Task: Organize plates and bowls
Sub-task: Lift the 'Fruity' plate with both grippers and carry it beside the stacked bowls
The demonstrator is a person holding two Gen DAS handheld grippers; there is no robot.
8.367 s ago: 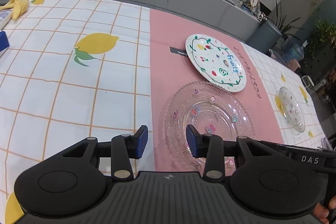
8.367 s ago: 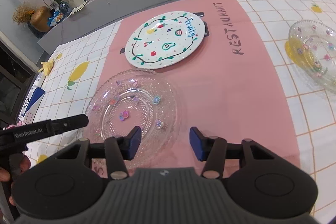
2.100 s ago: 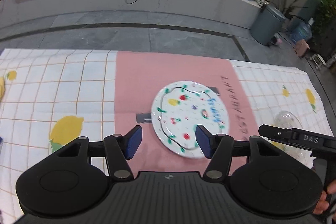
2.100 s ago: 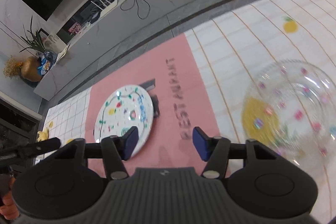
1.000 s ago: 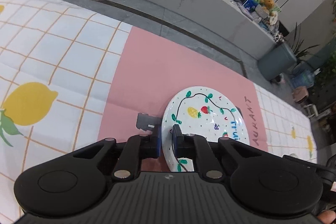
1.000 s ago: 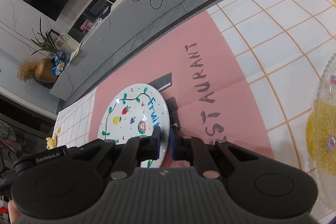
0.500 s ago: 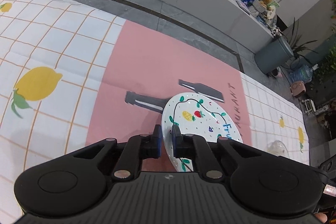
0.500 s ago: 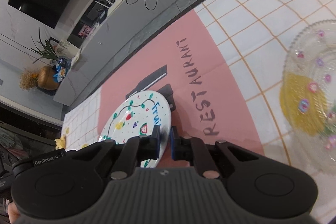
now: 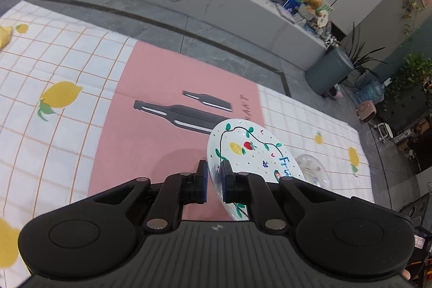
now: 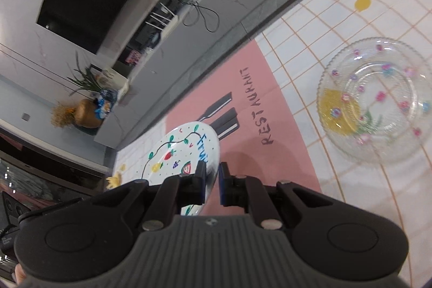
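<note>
A white plate painted with fruit and a green vine [image 9: 253, 153] is held in the air above the pink mat. My left gripper [image 9: 213, 183] is shut on its left rim. My right gripper [image 10: 212, 181] is shut on the opposite rim of the same plate [image 10: 178, 153]. The plate is tilted and clear of the table. A clear glass bowl with small coloured flowers [image 10: 375, 99] sits on the checked cloth to the right; it also shows behind the plate in the left wrist view [image 9: 311, 166].
A pink mat [image 9: 151, 131] printed with black bottles and "RESTAURANT" lies in the middle of a white checked tablecloth with lemons [image 9: 59, 96]. The table's far edge meets a grey floor [image 9: 189, 26]. A grey counter stands beyond.
Both grippers closed on the painted plate's rims about a second ago and have lifted it off the mat, uncovering the printed bottles. The plate is now higher and more tilted.
</note>
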